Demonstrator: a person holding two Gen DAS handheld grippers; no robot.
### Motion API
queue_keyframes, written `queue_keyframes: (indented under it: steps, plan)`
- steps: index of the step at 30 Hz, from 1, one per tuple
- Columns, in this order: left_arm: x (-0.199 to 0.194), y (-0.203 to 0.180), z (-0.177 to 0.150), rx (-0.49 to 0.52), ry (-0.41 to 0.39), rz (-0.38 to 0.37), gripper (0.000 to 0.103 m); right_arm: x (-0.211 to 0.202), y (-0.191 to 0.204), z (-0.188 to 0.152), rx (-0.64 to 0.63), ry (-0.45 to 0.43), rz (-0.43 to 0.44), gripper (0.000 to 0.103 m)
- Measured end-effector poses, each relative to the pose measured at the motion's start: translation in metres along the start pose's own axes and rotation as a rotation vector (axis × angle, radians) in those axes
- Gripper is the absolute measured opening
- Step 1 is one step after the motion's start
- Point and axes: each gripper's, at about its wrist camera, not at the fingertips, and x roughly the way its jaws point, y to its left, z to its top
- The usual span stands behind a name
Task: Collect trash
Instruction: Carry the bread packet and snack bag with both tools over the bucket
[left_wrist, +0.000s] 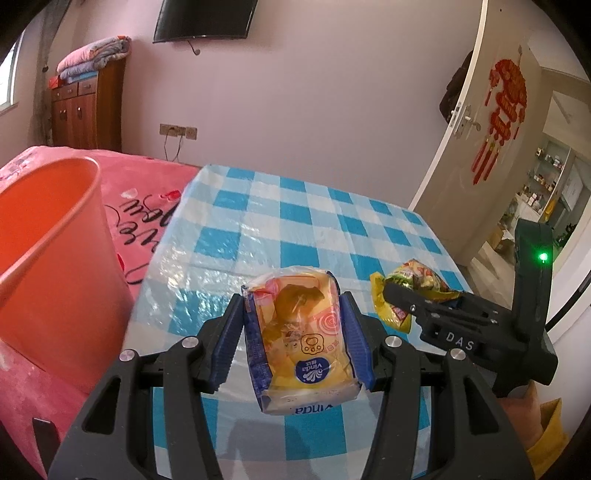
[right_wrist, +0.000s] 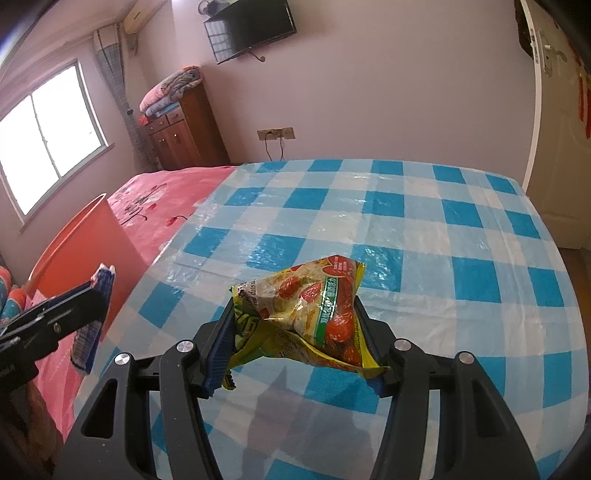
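A: Left wrist view, starting at the left edge: an orange bin (left_wrist: 55, 251) stands open-mouthed beside the pink bedspread (left_wrist: 147, 192), off the left side of the desk (left_wrist: 295, 206) with its blue-and-white checked cover.

B: And in the middle?

A: The left tongs (left_wrist: 295, 332) are clamped partway closed on a tissue pack (left_wrist: 299, 339), yellow and orange with blue sides. Both blue pads press its flanks, and its shadow on the cloth beneath suggests it hangs clear of the desk.

B: Further right?

A: The right tongs (left_wrist: 397, 295) reach in from the right edge, gripping a yellow-green snack wrapper (left_wrist: 410, 284). A green light (left_wrist: 543, 256) glows on that tool, and a yellow sleeve (left_wrist: 546, 443) shows at the lower right. Behind it a white door (left_wrist: 480, 122) carries a red hanging ornament (left_wrist: 506, 110).

B: Does the right wrist view agree?

A: Yes. At its left the bin (right_wrist: 85, 251) sits against the bed, and the left tongs (right_wrist: 94, 314) enter with the blue edge of the tissue pack (right_wrist: 90, 332) showing between them. In the centre the right tongs (right_wrist: 295, 332) are squeezed tight on the crumpled wrapper (right_wrist: 306, 314), printed with red fruit, which is pinched at both sides and appears raised above the checked cloth (right_wrist: 406, 221). The two pieces of trash are well apart, each near the front of the desk.
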Motion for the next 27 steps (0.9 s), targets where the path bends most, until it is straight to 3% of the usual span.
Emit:
queue_keyframes:
  steps: [15,27]
  plan:
    - [-0.037,0.021,0.028,0.008,-0.090,0.060,0.054,-0.016,0.044,0.023,-0.063,-0.021,0.052,0.058]
    - [-0.065,0.062,0.049,-0.014,-0.157,0.173,0.054,-0.016,0.105,0.050,-0.167,-0.034,0.140,0.058]
